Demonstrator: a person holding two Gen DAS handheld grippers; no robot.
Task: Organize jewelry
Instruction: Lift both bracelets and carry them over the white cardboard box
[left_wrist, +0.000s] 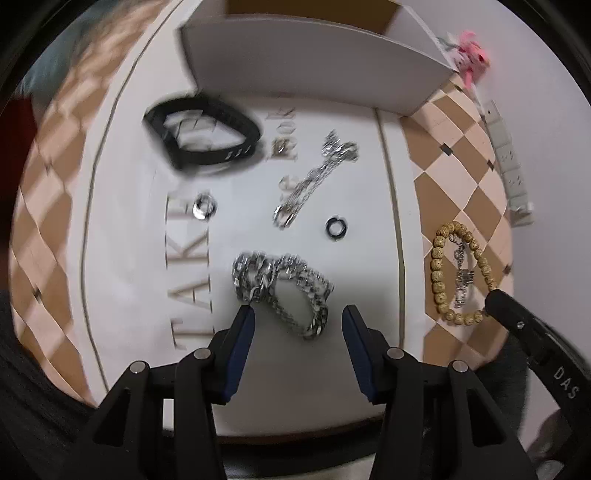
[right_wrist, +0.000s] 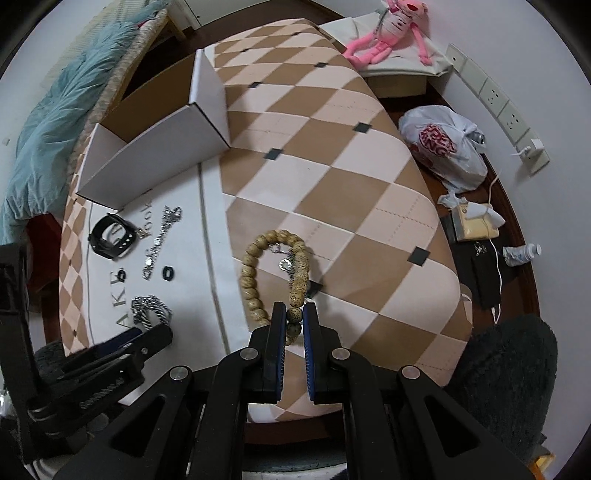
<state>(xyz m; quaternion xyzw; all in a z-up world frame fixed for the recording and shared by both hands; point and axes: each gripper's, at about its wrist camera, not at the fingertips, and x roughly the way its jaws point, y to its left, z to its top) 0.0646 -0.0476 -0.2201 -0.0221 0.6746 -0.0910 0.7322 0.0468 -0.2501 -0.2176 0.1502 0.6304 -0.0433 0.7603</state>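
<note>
On the tabletop (right_wrist: 369, 206) our right claw (right_wrist: 294, 314) pinches the bead bracelet (right_wrist: 255, 284), our left claw (left_wrist: 298, 319) gapes over the chunky chain (left_wrist: 284, 280), and the box (right_wrist: 155, 158) looks unfilled.

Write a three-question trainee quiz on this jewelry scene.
1. True or false: the right gripper is shut on the bead bracelet.
2. What lies between the left gripper's open jaws? A) heavy chain B) black band C) dark ring
3. Fill in: the bead bracelet lies on the ___ cloth, off the white mat.

Key: 1 true; 2 A; 3 checkered.
</note>
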